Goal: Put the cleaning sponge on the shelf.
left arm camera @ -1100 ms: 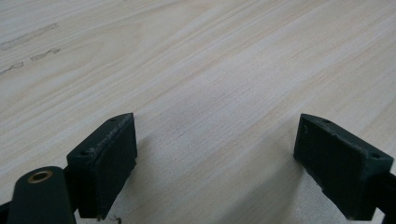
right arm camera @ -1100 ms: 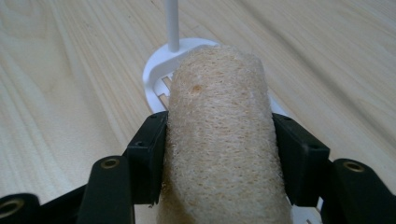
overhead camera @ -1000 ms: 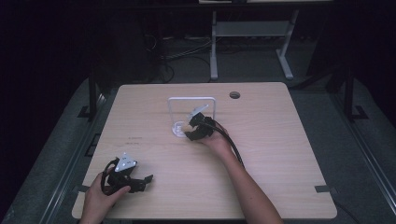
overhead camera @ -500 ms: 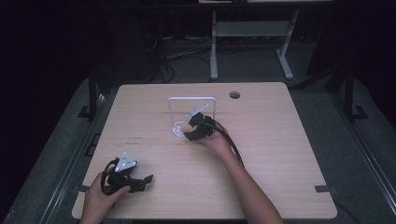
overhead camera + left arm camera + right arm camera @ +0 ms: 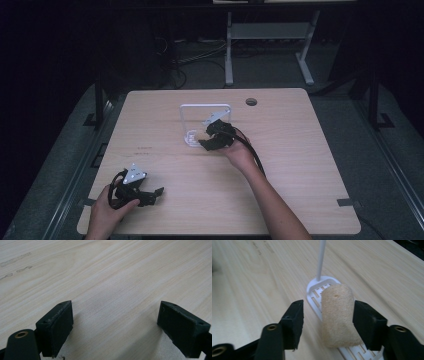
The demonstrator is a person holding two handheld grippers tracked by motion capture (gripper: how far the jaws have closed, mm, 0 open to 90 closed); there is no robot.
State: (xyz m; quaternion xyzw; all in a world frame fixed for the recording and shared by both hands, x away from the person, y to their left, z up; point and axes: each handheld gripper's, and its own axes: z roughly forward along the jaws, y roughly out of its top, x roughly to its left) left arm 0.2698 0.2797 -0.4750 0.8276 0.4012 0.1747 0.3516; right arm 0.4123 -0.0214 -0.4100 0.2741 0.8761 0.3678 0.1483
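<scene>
A beige sponge roll (image 5: 337,307) lies on the slotted base of a white wire rack (image 5: 317,287), whose thin post rises just behind it. My right gripper (image 5: 329,315) is open around the sponge: the right jaw is against its side, while the left jaw stands a gap away. In the high view the right gripper (image 5: 215,136) sits at the foot of the rack (image 5: 186,120) near the table's middle. My left gripper (image 5: 145,192) rests open at the front left corner; between its jaws (image 5: 115,317) is bare wood.
The light wooden table (image 5: 300,165) has a round cable hole (image 5: 251,102) near its far edge. A metal stand (image 5: 270,35) and cables lie on the dark floor beyond. The right gripper's cable trails along the forearm.
</scene>
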